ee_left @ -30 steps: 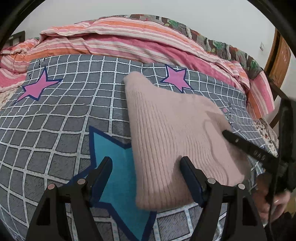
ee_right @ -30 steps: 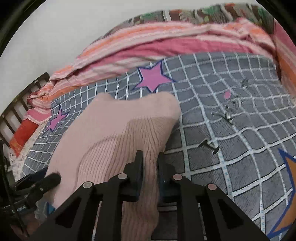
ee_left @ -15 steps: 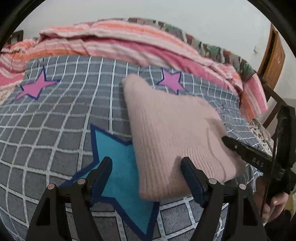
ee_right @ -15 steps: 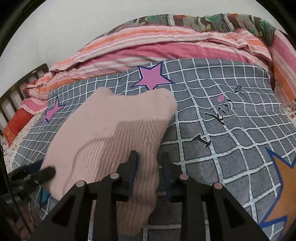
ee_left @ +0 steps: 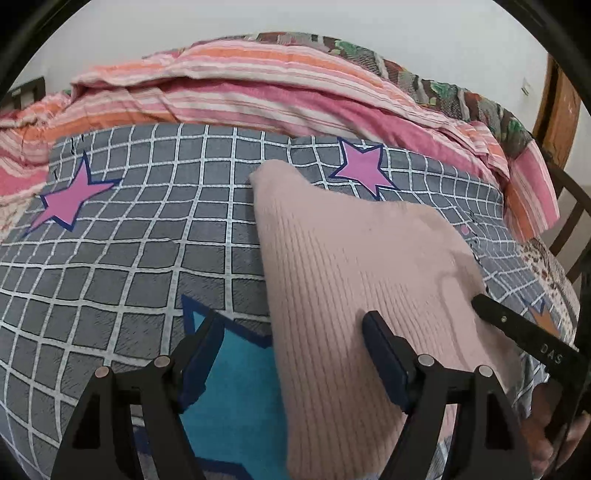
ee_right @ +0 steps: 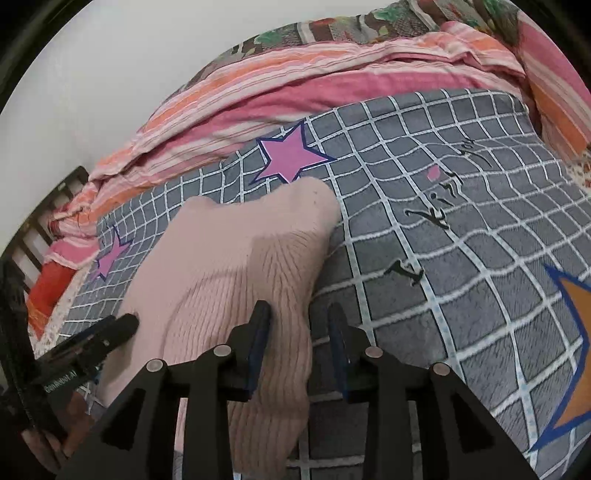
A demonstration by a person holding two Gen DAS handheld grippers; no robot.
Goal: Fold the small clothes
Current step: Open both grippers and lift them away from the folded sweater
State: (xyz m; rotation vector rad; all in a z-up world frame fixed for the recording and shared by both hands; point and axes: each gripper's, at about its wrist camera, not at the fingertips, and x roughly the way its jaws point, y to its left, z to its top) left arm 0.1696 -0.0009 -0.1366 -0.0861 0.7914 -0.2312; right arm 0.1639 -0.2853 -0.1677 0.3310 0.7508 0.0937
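Item: pale pink ribbed knit garment, folded into a compact wedge, lying flat on a grey bedspread with a white grid and printed stars; its narrow far corner sits just beside a magenta star, its wide ribbed end lies nearest both cameras, and its left edge overlaps a large teal star. Right gripper: black frame with blue-faced fingers, pitched downward over the garment's near right edge; its jaws have just been opening and now stand narrowly parted, the left finger resting against the knit, the right finger over bare bedspread, a fold of the garment's edge between them but not pinched. In the left wrist view the same tool shows as a black bar reaching in from the right onto the garment's right side, with part of the holding hand visible at the lower right corner. Left gripper: same build, also angled downward, jaws spread wide and holding nothing; the garment's left edge runs between its fingers, the right finger above the knit, the left finger above the teal star. In the right wrist view it appears at lower left, its tip by the garment's left side. Surroundings: a pink and orange striped quilt bunched along the far side of the bed, a floral patterned cover behind it, a plain pale wall, and a wooden chair at right.
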